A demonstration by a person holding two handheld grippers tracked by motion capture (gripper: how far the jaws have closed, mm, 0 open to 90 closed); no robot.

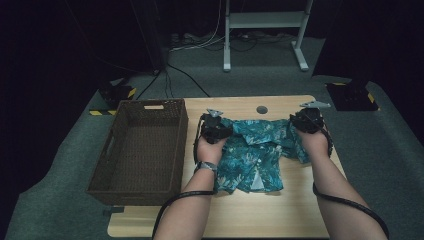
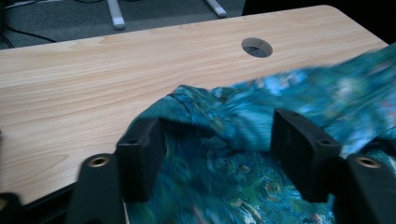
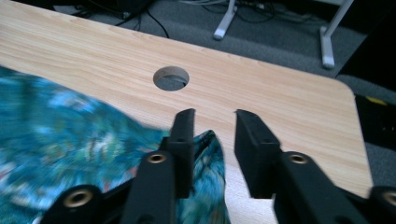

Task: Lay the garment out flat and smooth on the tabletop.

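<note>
Teal shirt (image 1: 260, 150) sits loose between both parted claws, left gripper (image 2: 219, 140) wide, right gripper (image 3: 215, 140) narrower; it could bunch up if dragged toward the basket (image 1: 142, 145).

Each hand carries a black two-jaw gripper. In the high view the left gripper (image 1: 215, 126) and the right gripper (image 1: 308, 119) are chunky black blocks, each topped by a grey three-cornered plate. A thick black cable (image 1: 350, 202) trails from the right one in a loop past the forearm, and another curves away under the left forearm. The forearms are bare of sleeves, and a wristwatch (image 1: 206, 166) with a dark band sits on the left wrist. Seen close in the gripper views, the jaws are matte black rectangular pads on black arms (each arm set with a brass-coloured round fastener near its base), with small dark holes in the pad faces.
</note>
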